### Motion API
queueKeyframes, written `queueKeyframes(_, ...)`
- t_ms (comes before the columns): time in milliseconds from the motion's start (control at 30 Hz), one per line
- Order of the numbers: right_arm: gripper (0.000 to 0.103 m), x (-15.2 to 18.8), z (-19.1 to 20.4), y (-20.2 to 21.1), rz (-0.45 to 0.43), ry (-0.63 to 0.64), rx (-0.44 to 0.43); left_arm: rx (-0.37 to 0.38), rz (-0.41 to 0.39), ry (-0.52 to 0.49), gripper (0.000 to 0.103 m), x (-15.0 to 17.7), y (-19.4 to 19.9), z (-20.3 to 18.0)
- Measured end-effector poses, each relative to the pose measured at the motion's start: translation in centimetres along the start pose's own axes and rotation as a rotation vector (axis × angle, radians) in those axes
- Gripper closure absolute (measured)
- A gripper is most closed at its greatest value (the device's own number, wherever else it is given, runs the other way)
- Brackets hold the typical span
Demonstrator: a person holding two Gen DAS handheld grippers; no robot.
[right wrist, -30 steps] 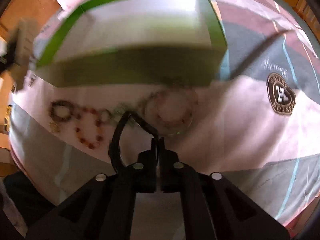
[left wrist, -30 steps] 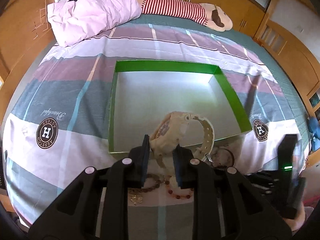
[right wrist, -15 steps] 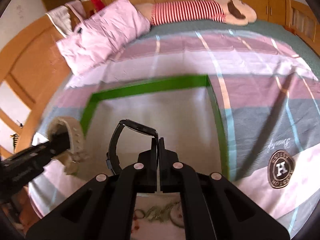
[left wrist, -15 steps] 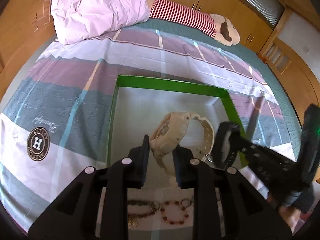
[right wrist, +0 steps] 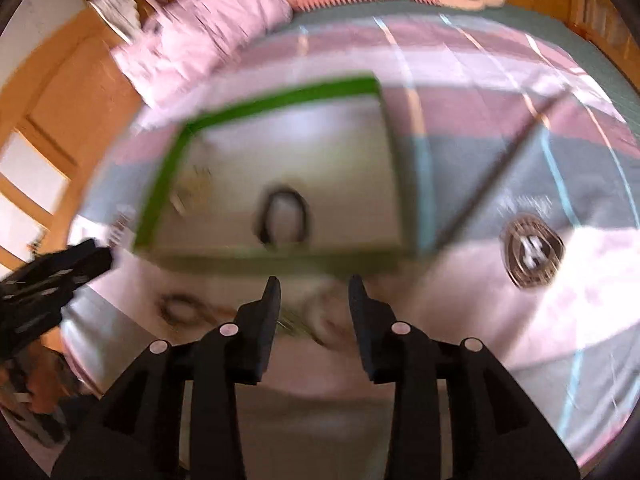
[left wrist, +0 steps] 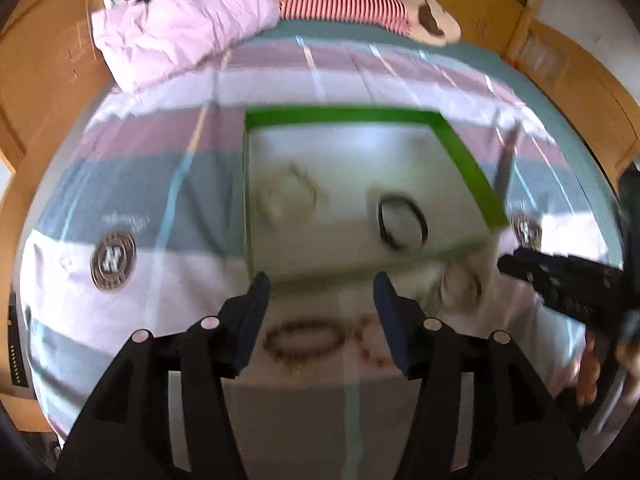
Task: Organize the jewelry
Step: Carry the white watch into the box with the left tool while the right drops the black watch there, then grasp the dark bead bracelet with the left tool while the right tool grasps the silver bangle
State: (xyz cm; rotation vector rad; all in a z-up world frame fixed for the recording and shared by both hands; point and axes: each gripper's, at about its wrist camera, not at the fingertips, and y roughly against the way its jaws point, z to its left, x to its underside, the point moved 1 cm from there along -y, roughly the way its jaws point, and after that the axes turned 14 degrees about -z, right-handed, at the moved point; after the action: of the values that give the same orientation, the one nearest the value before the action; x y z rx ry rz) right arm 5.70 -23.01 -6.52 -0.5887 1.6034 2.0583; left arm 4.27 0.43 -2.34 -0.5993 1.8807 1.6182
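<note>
Both jaws have just been opening and grip nothing: the left gripper (left wrist: 322,286) spread wide, the right gripper (right wrist: 314,290) narrower. The cream watch (left wrist: 286,198) and black watch (left wrist: 402,222) lie apart inside the green tray (left wrist: 468,164); bracelets (left wrist: 306,342) remain on the bed (left wrist: 160,160).

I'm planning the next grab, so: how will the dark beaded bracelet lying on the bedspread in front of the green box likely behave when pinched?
The beaded bracelet lies as a flattened loop on the bedspread, so it is probably floppy and would dangle. Round beads may slip between flat pads. The soft cloth beneath may give under pressure.
</note>
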Motion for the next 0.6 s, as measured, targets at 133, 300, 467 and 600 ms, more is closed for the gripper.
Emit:
queueKeyframes(133, 0.072, 1.4, -1.1, -3.0, 0.085, -0.006, 0.089, -0.041, 0.119, 0.043, 0.049, 2.0, -2.1, 1.2)
queueKeyframes(300, 0.072, 2.7, 0.0, -4.9, 0.150, 0.020, 0.100, -0.104, 0.195, 0.081, 0.049, 2.9, -4.1, 2.8)
queueKeyframes(467, 0.098, 2.9, 1.2, -4.6, 0.144, 0.047, 0.074, -0.123, 0.283, 0.122, 0.049, 4.2, -5.8, 3.9)
queueKeyframes(600, 0.099, 3.0, 2.3, -3.4, 0.140, 0.061, -0.001, -0.145, 0.318, 0.151, 0.047, 4.8, -6.8, 4.7)
